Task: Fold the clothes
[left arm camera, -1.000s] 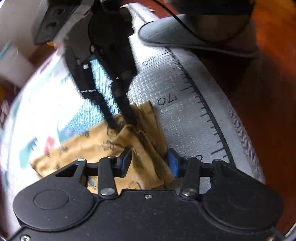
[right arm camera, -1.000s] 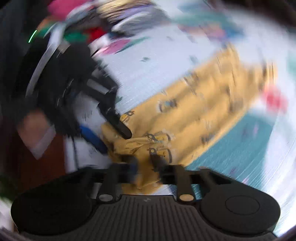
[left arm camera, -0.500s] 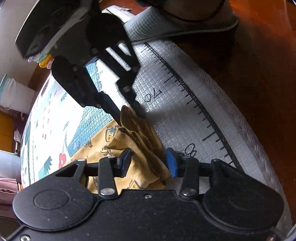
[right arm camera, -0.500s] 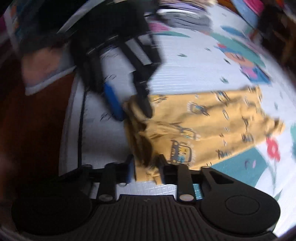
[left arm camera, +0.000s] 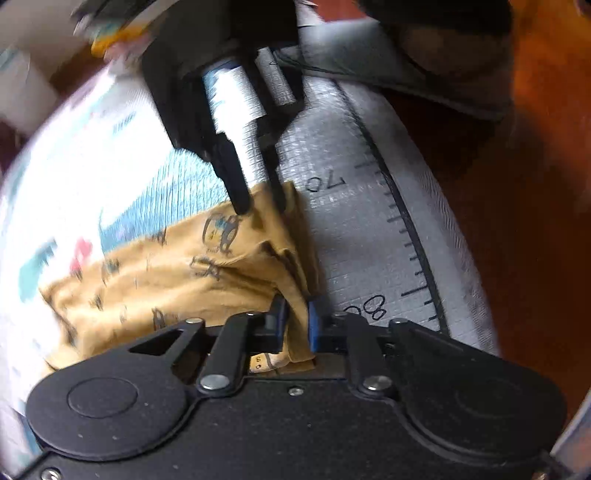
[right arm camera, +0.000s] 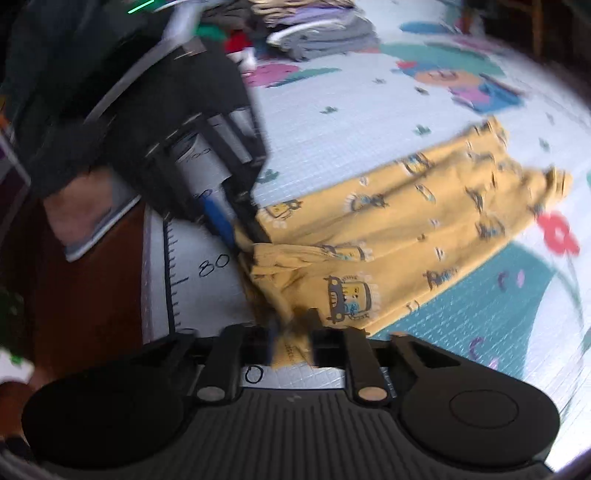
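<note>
Since the earlier frame, the left gripper [left arm camera: 295,325] had drawn its jaws in from a wide stance until they pinched a fold of the yellow garment [left arm camera: 177,280], and they were closing at this moment. From the left wrist view, the cloth's bunched near end stood up between the two blue-tipped fingers, pressed on both sides. The garment, printed with small cartoon cars, lay on the play mat [left arm camera: 351,236] beside the printed ruler marks 70 and 80. Farther up, the right gripper [left arm camera: 258,206] reached down onto the garment's upper edge, its jaws standing apart with fabric between them. A grey slipper [left arm camera: 369,55] rested at the mat's far edge.

From the right wrist view, the right gripper [right arm camera: 291,339] had a flap of the yellow garment [right arm camera: 406,236] between its fingers; its jaws were opening, and blur hid whether the pads pressed the cloth. The garment stretched away to the right across the play mat [right arm camera: 369,122]. The left gripper [right arm camera: 243,232] was clamped on the cloth's near corner. Folded clothes [right arm camera: 321,33] sat stacked at the mat's far side.
</note>
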The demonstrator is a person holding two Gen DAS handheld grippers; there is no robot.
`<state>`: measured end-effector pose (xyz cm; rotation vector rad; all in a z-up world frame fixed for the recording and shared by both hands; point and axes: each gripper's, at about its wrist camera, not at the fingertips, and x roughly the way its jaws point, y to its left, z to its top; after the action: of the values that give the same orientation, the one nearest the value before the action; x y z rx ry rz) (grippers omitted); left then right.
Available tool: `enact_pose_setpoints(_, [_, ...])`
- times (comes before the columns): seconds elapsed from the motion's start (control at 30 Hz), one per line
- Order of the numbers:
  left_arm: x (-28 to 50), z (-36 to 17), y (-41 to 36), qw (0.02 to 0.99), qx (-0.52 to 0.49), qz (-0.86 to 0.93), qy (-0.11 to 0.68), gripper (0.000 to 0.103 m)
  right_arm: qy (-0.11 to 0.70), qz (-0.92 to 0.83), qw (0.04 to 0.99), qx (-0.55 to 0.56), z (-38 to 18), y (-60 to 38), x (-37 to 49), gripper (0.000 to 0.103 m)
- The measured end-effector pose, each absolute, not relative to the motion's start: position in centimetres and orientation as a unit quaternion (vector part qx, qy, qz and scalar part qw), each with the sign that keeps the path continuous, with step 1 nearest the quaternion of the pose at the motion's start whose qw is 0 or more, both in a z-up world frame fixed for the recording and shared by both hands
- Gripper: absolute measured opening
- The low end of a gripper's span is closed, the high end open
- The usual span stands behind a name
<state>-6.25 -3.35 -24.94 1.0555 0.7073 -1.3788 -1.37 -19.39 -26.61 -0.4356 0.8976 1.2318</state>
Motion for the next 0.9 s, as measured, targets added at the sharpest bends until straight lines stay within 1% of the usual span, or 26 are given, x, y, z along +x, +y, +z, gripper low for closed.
enact_pose_setpoints(0.03, [-5.0, -24.5, -3.3, 0.596, 0.426, -0.594, 0.332, 0.008, 0.387, 0.556, 0.703, -0.218, -26.4, -19.2, -2.0, 0.055])
enact_pose_setpoints(0.07, [-3.8, -24.1, -3.1, 0.599, 0.399, -0.596, 0.357, 0.008, 0.372, 0.561, 0.700, -0.241, -26.3, -18.9, -2.7, 0.057])
enact_pose_setpoints(0.2, [-0.2, -23.5, -2.4, 0.599, 0.328, -0.601, 0.414, 0.008, 0.303, 0.569, 0.681, -0.347, -26.7, -17.5, -5.5, 0.060])
enact_pose_setpoints(0.27, [1.1, -23.3, -2.1, 0.600, 0.297, -0.603, 0.433, 0.008, 0.282, 0.564, 0.673, -0.387, -27.2, -17.0, -6.3, 0.054])
enact_pose_setpoints(0.33, [1.1, -23.1, -2.0, 0.600, 0.305, -0.611, 0.417, 0.008, 0.280, 0.564, 0.669, -0.394, -27.5, -16.9, -6.3, 0.049])
enact_pose_setpoints(0.37, [0.8, -23.1, -2.0, 0.599, 0.313, -0.613, 0.410, 0.009, 0.284, 0.565, 0.669, -0.390, -27.5, -16.9, -6.1, 0.043])
enact_pose_setpoints(0.4, [0.2, -23.0, -2.0, 0.596, 0.321, -0.616, 0.403, 0.009, 0.287, 0.566, 0.669, -0.387, -27.6, -16.9, -6.0, 0.034])
enact_pose_setpoints(0.43, [-0.4, -23.0, -2.0, 0.592, 0.331, -0.619, 0.396, 0.017, 0.291, 0.567, 0.669, -0.383, -27.6, -16.9, -5.8, 0.027])
enact_pose_setpoints(0.47, [-1.3, -23.0, -2.1, 0.588, 0.347, -0.622, 0.383, 0.036, 0.298, 0.567, 0.670, -0.375, -27.6, -16.9, -5.6, 0.025])
enact_pose_setpoints(0.5, [-2.4, -23.0, -1.9, 0.586, 0.367, -0.624, 0.364, 0.045, 0.309, 0.566, 0.674, -0.361, -27.5, -16.9, -5.3, 0.023])
enact_pose_setpoints(0.53, [-3.5, -22.9, -1.8, 0.587, 0.384, -0.625, 0.343, 0.050, 0.319, 0.565, 0.677, -0.347, -27.3, -17.0, -5.0, 0.017])
enact_pose_setpoints(0.6, [-5.4, -22.9, -1.6, 0.590, 0.409, -0.626, 0.303, 0.050, 0.344, 0.561, 0.686, -0.311, -27.1, -17.4, -4.1, 0.011])
enact_pose_setpoints(0.67, [-7.3, -23.5, -1.7, 0.600, 0.444, -0.617, 0.250, 0.050, 0.374, 0.554, 0.695, -0.264, -27.0, -17.9, -2.9, 0.010])
enact_pose_setpoints(0.77, [-9.2, -25.4, -2.3, 0.595, 0.497, -0.599, 0.201, 0.049, 0.411, 0.546, 0.699, -0.211, -27.3, -18.5, -1.4, 0.011])
enact_pose_setpoints(0.87, [-9.1, -25.8, -3.1, 0.589, 0.506, -0.594, 0.212, 0.050, 0.444, 0.539, 0.696, -0.168, -27.5, -18.9, -0.2, 0.009])
enact_pose_setpoints(0.9, [-9.0, -25.9, -3.4, 0.586, 0.509, -0.592, 0.217, 0.045, 0.445, 0.539, 0.695, -0.168, -27.6, -18.9, -0.2, 0.010])
